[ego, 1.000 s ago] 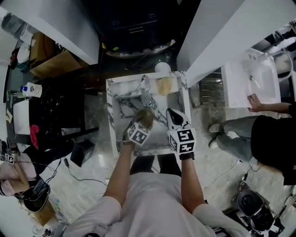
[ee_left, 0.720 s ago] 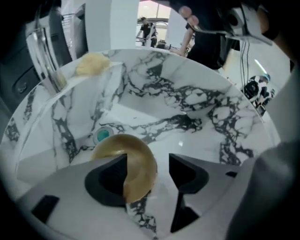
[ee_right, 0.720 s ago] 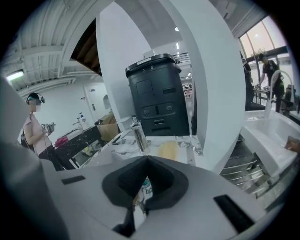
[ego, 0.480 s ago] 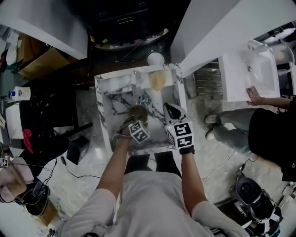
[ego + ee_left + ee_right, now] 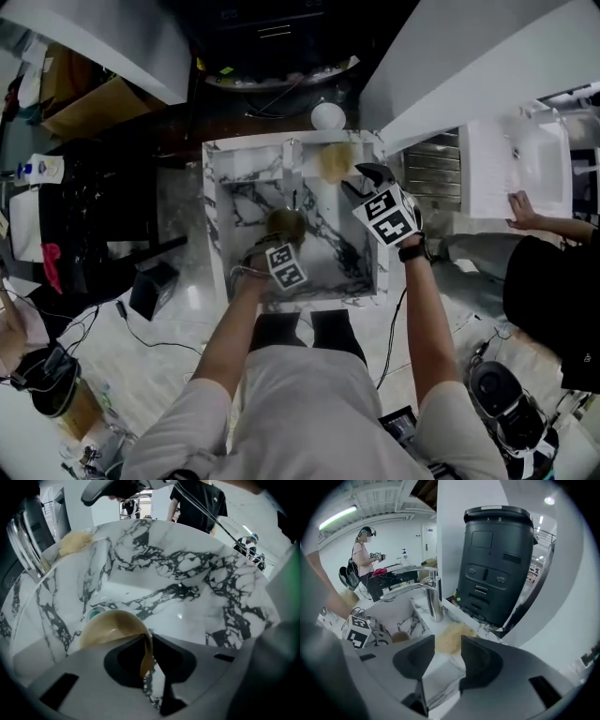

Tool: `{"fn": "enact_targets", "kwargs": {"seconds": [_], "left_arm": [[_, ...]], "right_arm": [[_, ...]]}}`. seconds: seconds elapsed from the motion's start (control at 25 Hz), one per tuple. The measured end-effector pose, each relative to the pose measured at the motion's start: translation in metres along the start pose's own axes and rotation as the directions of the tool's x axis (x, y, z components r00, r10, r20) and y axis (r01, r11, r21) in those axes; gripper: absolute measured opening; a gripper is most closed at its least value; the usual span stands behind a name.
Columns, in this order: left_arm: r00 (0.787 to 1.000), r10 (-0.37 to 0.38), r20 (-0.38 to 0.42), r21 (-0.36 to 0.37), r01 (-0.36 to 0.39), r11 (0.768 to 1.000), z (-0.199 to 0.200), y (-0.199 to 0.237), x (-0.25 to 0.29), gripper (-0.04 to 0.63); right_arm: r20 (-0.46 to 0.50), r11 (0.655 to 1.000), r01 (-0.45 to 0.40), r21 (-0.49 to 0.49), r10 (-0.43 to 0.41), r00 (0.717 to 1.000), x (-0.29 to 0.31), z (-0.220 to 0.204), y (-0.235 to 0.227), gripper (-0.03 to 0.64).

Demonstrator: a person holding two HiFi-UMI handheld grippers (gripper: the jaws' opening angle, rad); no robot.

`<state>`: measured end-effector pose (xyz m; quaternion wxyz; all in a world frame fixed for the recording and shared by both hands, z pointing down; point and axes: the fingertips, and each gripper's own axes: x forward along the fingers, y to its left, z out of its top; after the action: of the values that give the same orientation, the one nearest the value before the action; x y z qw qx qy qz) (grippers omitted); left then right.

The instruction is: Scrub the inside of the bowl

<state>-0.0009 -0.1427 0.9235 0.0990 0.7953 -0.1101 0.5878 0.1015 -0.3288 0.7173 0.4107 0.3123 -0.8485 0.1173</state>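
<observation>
The left tool (image 5: 149, 641) is pointing steeply down into the white, black-veined marble sink (image 5: 187, 569). Its jaws have just been closing, and the thin wall of the tan, glossy round bowl (image 5: 108, 629) is now standing between them, one pad inside the rim and one outside. That is a pinch on the rim, probably taken so that the bowl is not sliding about on the smooth basin floor once the scrubbing starts. The bowl is sitting low in the sink, tipped with its hollow towards the far wall, just beside the green-ringed drain (image 5: 95, 614). This is leaving the inside free for the other hand.

Further right, the chrome tap (image 5: 435, 603) is standing on the sink's back ledge. Near its foot, a pale yellow, fibrous scrubbing pad (image 5: 449, 639) is lying on that ledge.

The right tool (image 5: 447, 645) is reaching towards that pad, angled downward. Its jaws have just been opening and are now standing apart, with the pad showing beyond the gap but not yet touched by either pad. It is holding nothing, and seems to be lining up to take the scrubber, which the task needs before any cleaning can begin. Behind the ledge a tall black plastic bin (image 5: 497, 564) is standing.
</observation>
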Motion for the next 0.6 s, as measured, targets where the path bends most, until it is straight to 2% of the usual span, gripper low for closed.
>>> {"fn": "enact_targets", "kwargs": {"seconds": [0.08, 0.16, 0.28, 0.36, 0.48, 0.6], "left_arm": [[1.000, 0.003, -0.004, 0.014, -0.003, 1.000, -0.001, 0.000, -0.001, 0.048], [1.000, 0.003, -0.016, 0.050, -0.002, 0.999, -0.002, -0.001, -0.002, 0.044], [1.000, 0.007, -0.020, 0.117, -0.004, 0.993, -0.004, 0.000, -0.005, 0.040], [1.000, 0.016, -0.016, 0.140, -0.014, 0.990, -0.004, 0.002, -0.007, 0.037], [0.999, 0.040, -0.016, 0.170, -0.037, 0.985, -0.005, 0.004, -0.009, 0.032], [0.999, 0.045, -0.015, 0.184, -0.041, 0.982, -0.005, 0.004, -0.012, 0.031]], "right_arm": [[-0.034, 0.998, -0.045, -0.041, 0.044, 0.998, 0.015, 0.003, -0.003, 0.200], [-0.095, 0.980, -0.091, -0.179, 0.075, 0.993, 0.029, 0.001, -0.001, 0.227], [-0.193, 0.917, -0.162, -0.364, 0.096, 0.976, 0.049, -0.005, 0.003, 0.238], [-0.243, 0.879, -0.207, -0.430, 0.108, 0.964, 0.060, -0.008, 0.004, 0.245], [-0.303, 0.820, -0.233, -0.523, 0.077, 0.950, 0.075, -0.016, 0.002, 0.236], [-0.331, 0.783, -0.246, -0.572, 0.055, 0.942, 0.084, -0.021, -0.001, 0.216]]}}
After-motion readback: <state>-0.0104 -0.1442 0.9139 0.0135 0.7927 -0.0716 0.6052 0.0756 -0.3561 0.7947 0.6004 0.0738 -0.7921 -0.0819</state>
